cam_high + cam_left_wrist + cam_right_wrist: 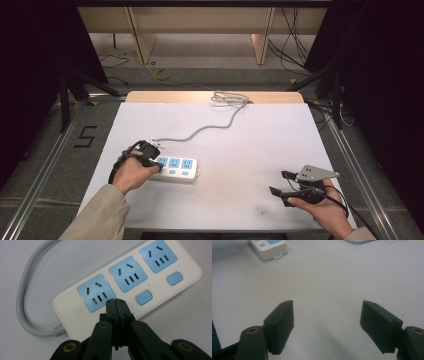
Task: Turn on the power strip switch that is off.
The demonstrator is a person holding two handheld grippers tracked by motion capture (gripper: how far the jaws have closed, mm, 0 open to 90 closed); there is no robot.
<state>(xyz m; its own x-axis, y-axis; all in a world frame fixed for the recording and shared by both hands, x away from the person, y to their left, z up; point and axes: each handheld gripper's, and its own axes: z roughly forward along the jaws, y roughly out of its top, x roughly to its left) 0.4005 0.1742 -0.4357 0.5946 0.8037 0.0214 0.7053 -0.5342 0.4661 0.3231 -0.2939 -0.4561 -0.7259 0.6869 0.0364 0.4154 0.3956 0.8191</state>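
A white power strip [176, 169] with three blue sockets lies left of the table's middle, and its grey cable [210, 127] runs toward the far edge. My left gripper [159, 163] is over the strip's left end. In the left gripper view its jaws are pressed together with nothing between them, and the tips [115, 301] sit by the first socket [96, 292] and its blue switch [143, 297]; contact with the strip cannot be told. My right gripper [281, 183] rests at the near right, apart from the strip. Its jaws stand wide apart over bare table [327, 312].
The white table top [260, 140] has a wooden strip along its far edge, where the cable coils [230, 98]. Metal rails run along both sides of the table. One end of the strip [270, 248] lies ahead in the right gripper view.
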